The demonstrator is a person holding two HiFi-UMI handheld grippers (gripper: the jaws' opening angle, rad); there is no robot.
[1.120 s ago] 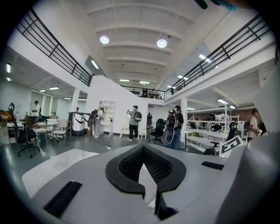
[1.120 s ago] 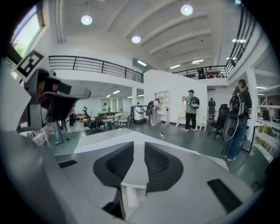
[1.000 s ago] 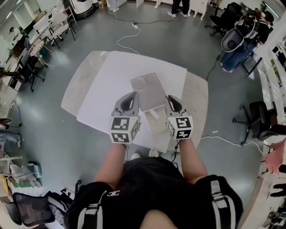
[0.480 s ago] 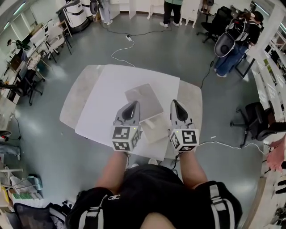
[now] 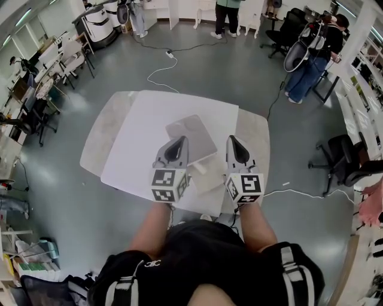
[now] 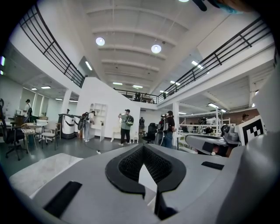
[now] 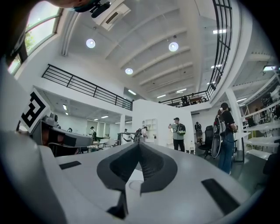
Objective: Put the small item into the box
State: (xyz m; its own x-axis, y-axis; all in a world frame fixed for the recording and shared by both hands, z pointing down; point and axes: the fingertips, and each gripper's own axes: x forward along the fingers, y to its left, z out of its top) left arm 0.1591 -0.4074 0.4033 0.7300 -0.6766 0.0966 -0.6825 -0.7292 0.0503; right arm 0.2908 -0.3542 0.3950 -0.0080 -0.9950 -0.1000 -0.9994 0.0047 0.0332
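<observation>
You stand over a white table with a gripper in each hand, both held side by side above its near edge and pointing away from you. Your left gripper has its jaws together at the tips, and nothing is caught in the gap behind them; only the pale surface below shows through. Your right gripper is closed in the same way and is also empty. The box lies open on the table between the two grippers. Its shallow white tray is nearest you, and its grey lid is folded back flat on the far side, reaching past the gripper tips. Neither gripper touches the box in the head view. A small pale shape sits in the tray close to your left gripper. It may be the small item, but it is too small to make out clearly. A white cable curls over the grey floor beyond the table. Several people stand at the far end of the hall.
</observation>
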